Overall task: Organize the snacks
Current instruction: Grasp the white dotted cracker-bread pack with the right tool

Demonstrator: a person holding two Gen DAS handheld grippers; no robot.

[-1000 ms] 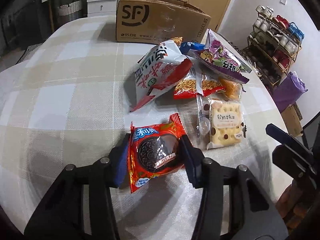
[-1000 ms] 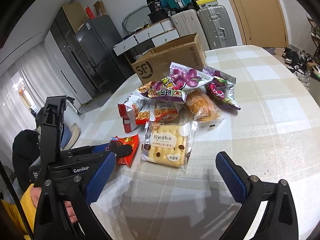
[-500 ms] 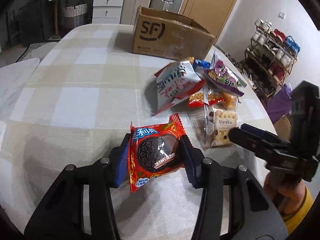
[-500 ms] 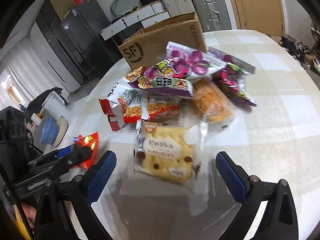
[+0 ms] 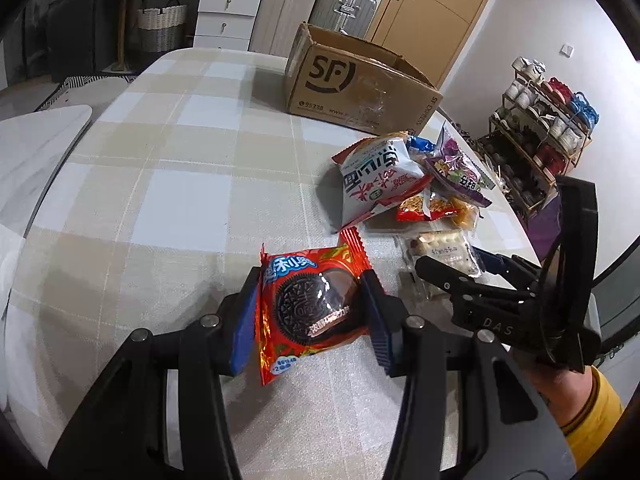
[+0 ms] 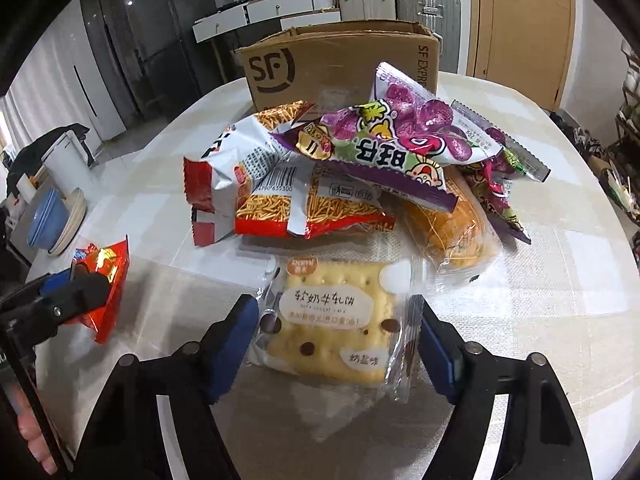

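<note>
My left gripper [image 5: 310, 280] is shut on a red Oreo packet [image 5: 312, 308], held just above the checked tablecloth; the right wrist view shows it at the left [image 6: 104, 276]. My right gripper [image 6: 336, 308] points down over a clear-wrapped cracker packet [image 6: 332, 320] lying on the table. Its jaws are closing, with the packet between them and the blue pads [image 6: 234, 340] at the wrapper's edges. Behind the crackers is the snack pile: a noodle-snack bag [image 6: 308, 208], a purple bag [image 6: 384, 144] and an orange bun packet [image 6: 452, 220]. The SF cardboard box [image 5: 352, 80] stands open at the far side.
The round table's edge [image 5: 516, 224] curves off on the right past the pile. A shoe rack [image 5: 540, 128] stands beyond it. Drawers and suitcases [image 5: 344, 0] line the far wall. A person's hand in a yellow sleeve [image 5: 592, 412] holds the right gripper.
My left gripper has drawn back from the pile with the Oreo packet. My right gripper has come in and down over the cracker packet, and its jaws have narrowed around it.
</note>
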